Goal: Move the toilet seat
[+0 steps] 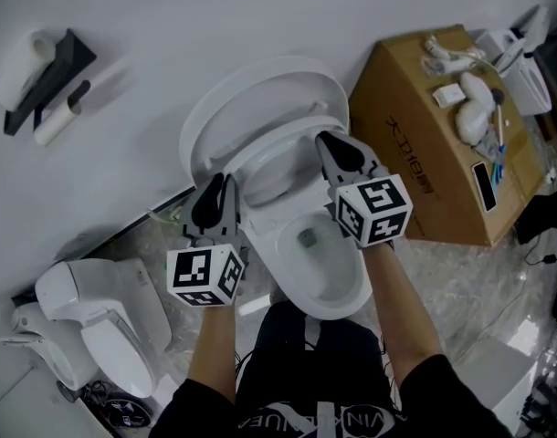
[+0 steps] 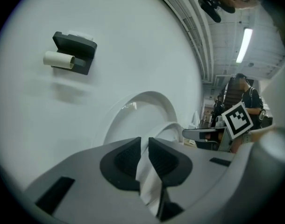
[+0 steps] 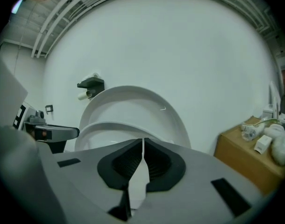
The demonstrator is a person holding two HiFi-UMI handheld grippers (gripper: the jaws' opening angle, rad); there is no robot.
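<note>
Right gripper (image 1: 330,144) — cardboard box (image 1: 408,121) nearby

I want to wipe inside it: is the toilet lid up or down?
Up. The lid stands back against the wall, leaving the bowl uncovered.

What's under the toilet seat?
The open white bowl, with a dark drain hole at its bottom. The tilted seat covers the bowl's back, so that part is hidden.
</note>
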